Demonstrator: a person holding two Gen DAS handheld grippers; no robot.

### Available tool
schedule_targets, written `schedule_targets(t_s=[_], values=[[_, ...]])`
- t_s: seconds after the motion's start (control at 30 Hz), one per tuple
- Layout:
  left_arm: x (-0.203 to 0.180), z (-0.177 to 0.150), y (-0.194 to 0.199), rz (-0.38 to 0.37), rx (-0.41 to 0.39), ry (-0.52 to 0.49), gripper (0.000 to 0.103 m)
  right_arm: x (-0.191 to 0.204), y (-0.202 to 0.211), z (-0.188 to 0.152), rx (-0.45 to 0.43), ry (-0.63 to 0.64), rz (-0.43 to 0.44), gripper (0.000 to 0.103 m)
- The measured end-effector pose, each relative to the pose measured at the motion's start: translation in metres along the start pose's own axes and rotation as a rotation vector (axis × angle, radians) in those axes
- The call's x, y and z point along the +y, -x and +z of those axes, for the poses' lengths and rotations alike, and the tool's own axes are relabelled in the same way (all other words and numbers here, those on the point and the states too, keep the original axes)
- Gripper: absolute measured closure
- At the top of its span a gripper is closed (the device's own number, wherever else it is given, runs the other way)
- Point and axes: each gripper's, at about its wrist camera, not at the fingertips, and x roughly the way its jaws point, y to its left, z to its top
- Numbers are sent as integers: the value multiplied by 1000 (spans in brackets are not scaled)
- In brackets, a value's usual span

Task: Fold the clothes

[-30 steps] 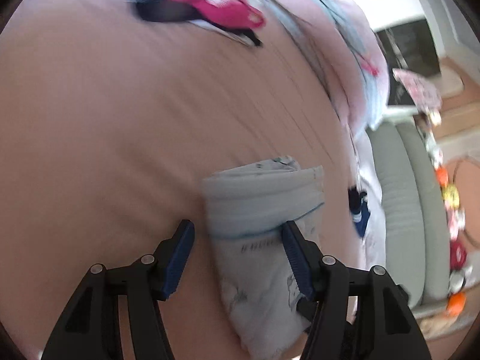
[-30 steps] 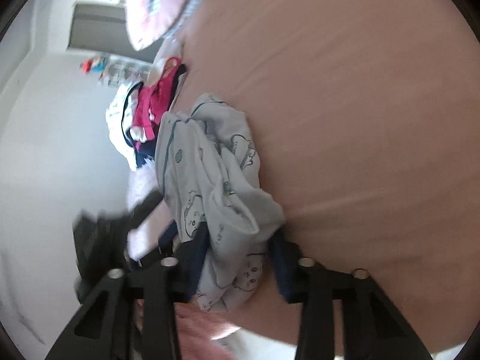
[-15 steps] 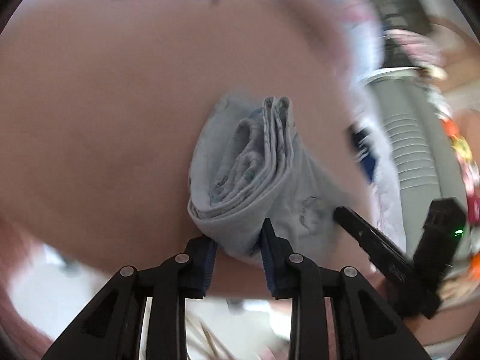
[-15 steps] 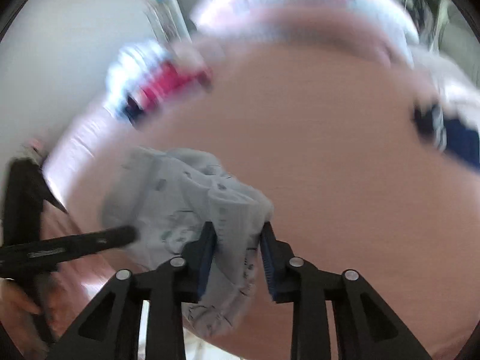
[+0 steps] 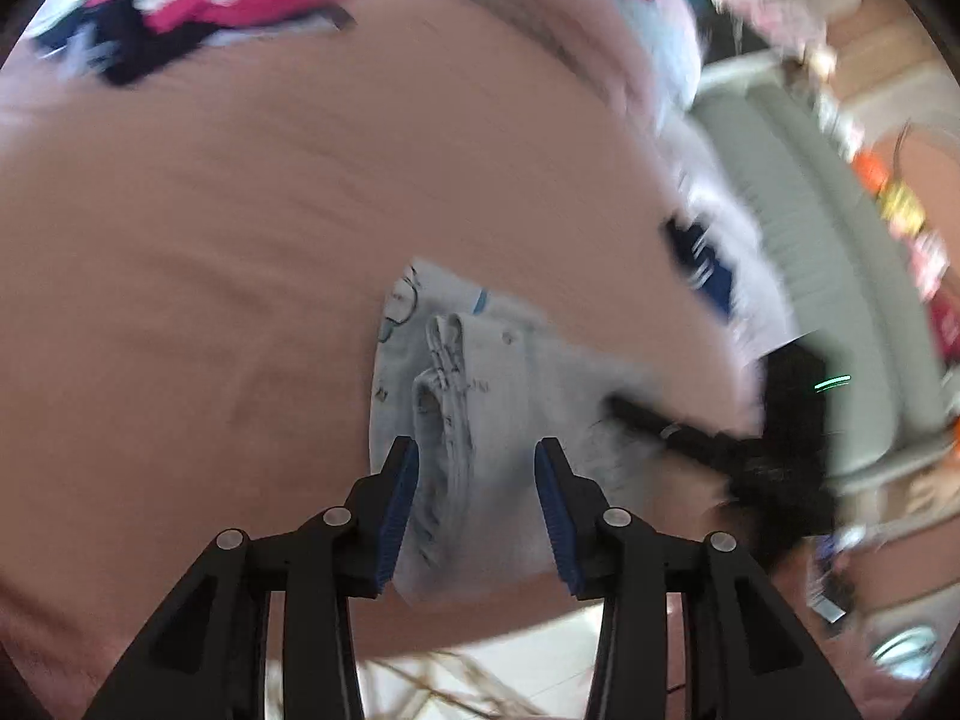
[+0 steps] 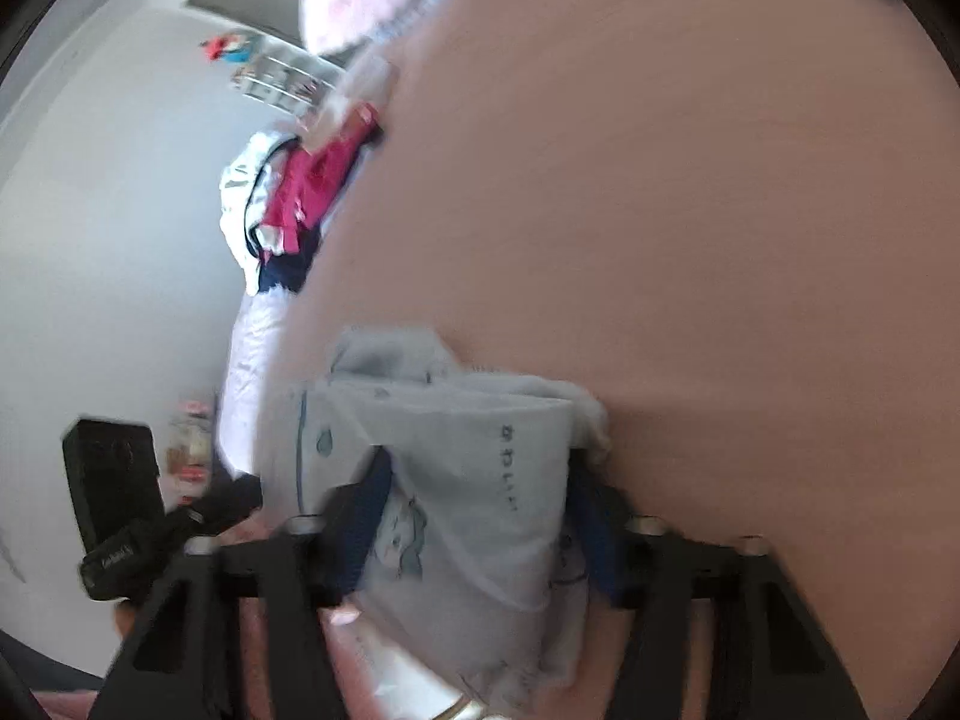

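Both grippers, left gripper and right gripper, are opening, letting go of the folded garment they'd been pinching; fold's basically done.

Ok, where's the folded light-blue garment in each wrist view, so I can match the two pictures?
Left wrist: the light-blue garment lies low centre on the pink bedsheet, reaching down between the left gripper fingers.
Right wrist: the same garment sits low centre, between the right gripper fingers.
Shared landmark: the red and dark clothes pile, top left in the left view, left of centre in the right.
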Motion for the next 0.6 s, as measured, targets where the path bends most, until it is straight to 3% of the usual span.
schedule_targets(t_s=[0.07,0.13,0.2,0.27,0.33,0.4,0.5,0.57,0.6], values=[[4,8,-18,36,44,-8,63,35,13,-6,-78,197,-41,75],[6,5,-19,26,22,-17,63,74,37,-29,-117,423,-34,77],[11,-5,-19,8,2,-31,61,96,51,-52,-80,612,-42,77],[10,-5,-20,-1,-6,-34,61,91,58,-67,-33,671,-112,77],[-6,3,-21,15,-2,-59,60,71,62,-61,-24,610,-218,77],[-13,4,-24,36,-3,-87,59,39,64,-39,-32,419,-311,77],[-21,10,-22,49,-8,-96,59,-20,77,-6,-73,16,-227,73],[-27,12,-18,54,-26,-100,60,-41,75,3,-58,-114,-136,66],[-33,13,-12,49,-60,-120,60,-38,72,4,-46,-113,-105,65]])
